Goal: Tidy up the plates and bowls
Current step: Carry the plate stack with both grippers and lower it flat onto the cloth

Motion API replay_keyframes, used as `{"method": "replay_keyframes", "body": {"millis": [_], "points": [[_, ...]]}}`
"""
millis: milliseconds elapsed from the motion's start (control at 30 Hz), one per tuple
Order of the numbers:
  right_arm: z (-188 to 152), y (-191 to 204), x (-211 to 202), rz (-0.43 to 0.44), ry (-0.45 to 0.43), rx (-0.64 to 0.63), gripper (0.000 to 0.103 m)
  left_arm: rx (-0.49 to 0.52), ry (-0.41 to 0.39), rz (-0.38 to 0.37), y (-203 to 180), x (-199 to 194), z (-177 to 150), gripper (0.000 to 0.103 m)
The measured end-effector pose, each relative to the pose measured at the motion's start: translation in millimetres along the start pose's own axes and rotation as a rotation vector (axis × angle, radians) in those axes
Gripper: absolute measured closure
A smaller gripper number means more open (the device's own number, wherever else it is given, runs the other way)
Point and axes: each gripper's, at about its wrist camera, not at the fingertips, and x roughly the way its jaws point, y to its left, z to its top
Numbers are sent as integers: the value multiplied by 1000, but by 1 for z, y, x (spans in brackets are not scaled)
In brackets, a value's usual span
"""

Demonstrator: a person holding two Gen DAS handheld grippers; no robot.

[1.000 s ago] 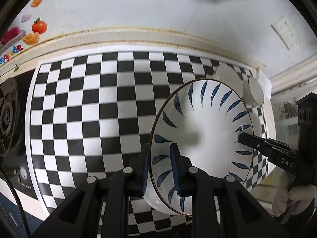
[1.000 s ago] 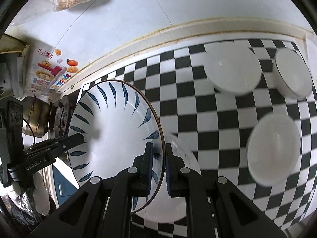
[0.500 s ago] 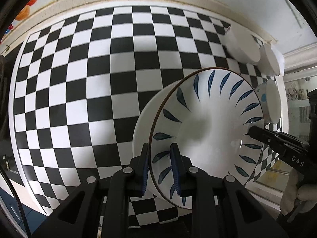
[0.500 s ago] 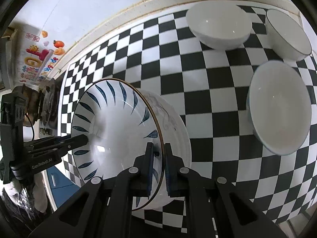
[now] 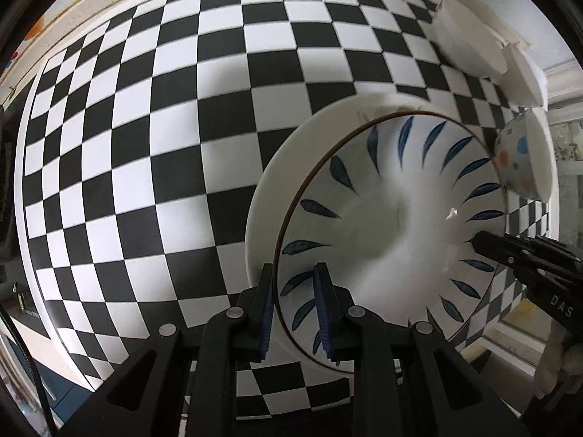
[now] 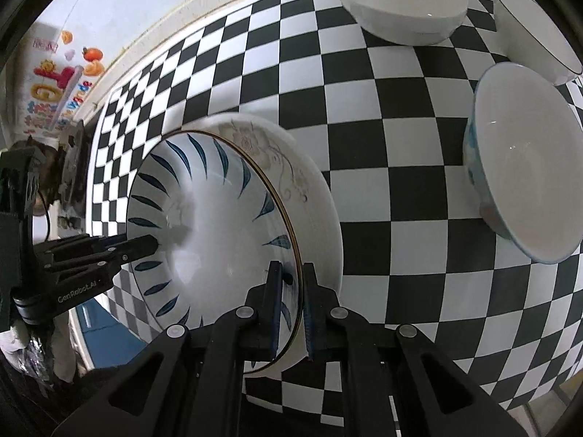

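Note:
A white plate with blue leaf marks (image 5: 393,218) (image 6: 215,211) is held by both grippers at opposite rims. My left gripper (image 5: 293,306) is shut on its near rim; it shows at the far rim in the right wrist view (image 6: 145,245). My right gripper (image 6: 291,302) is shut on the other rim and shows in the left wrist view (image 5: 484,245). The plate sits low over a white floral plate (image 6: 291,167) (image 5: 269,196) on the checkered table (image 5: 145,145).
Several bowls stand at the table's right side: a plain white bowl (image 6: 400,11) (image 5: 470,43), a dark-rimmed white bowl (image 6: 535,32), and a spotted blue-patterned bowl (image 6: 521,182) (image 5: 524,160). A stove (image 6: 73,167) sits past the left table edge. The wall runs behind.
Both grippers have lowered the blue-leaf plate toward the table, down onto the floral plate. The bowls now appear closer and larger.

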Motion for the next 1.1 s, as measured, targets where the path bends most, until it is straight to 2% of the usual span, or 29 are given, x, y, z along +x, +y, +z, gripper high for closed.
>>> {"method": "replay_keyframes", "body": {"millis": [333, 700, 833, 967, 1100], "points": [[5, 2, 2, -34, -8, -10, 90, -28, -3, 23, -6, 2, 1, 85], [9, -4, 1, -30, -10, 59, 90, -80, -11, 42, -1, -2, -2, 84], [9, -2, -5, -67, -32, 45, 89, -88, -15, 54, 1, -7, -9, 84], [4, 8, -16, -127, -49, 21, 84, -104, -33, 57, 1, -19, -18, 84], [-8, 26, -38, -166, -71, -5, 83, -100, -63, 50, -8, -42, -30, 84]]}}
